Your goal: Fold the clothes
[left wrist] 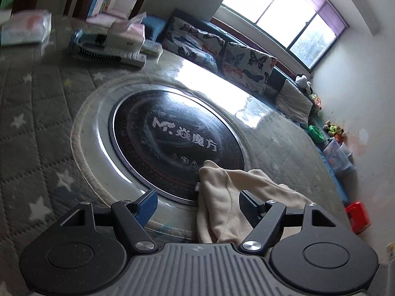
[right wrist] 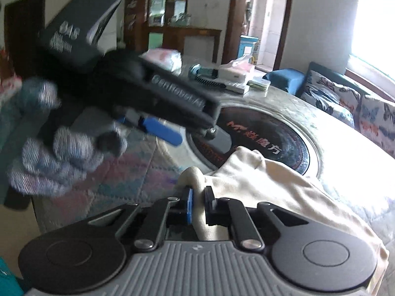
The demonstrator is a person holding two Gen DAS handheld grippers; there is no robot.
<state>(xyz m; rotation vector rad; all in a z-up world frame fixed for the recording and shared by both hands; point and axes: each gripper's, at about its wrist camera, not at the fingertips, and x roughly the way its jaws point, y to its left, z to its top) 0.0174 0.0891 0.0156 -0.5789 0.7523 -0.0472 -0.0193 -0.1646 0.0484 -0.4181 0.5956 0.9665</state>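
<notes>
A cream garment (left wrist: pixel 222 197) lies crumpled at the near edge of the round table, partly over the black cooker disc (left wrist: pixel 172 133). In the left wrist view my left gripper (left wrist: pixel 198 206) stands wide open. The cloth lies between its jaws, against the black finger (left wrist: pixel 249 208) and well apart from the blue pad (left wrist: pixel 148 204). In the right wrist view my right gripper (right wrist: pixel 198 204) is shut on a raised fold of the cream garment (right wrist: pixel 259 180). The left gripper (right wrist: pixel 200 141) hangs above and beyond it, held by a gloved hand (right wrist: pixel 49 162).
A grey quilted star cover (left wrist: pixel 37 103) lies on the table. Tissue packs, a brush and boxes (left wrist: pixel 111 46) sit at its far side. Beyond are a sofa with butterfly cushions (left wrist: pixel 244 66), a window and toys along the wall. A red stool (left wrist: pixel 358 217) stands on the floor.
</notes>
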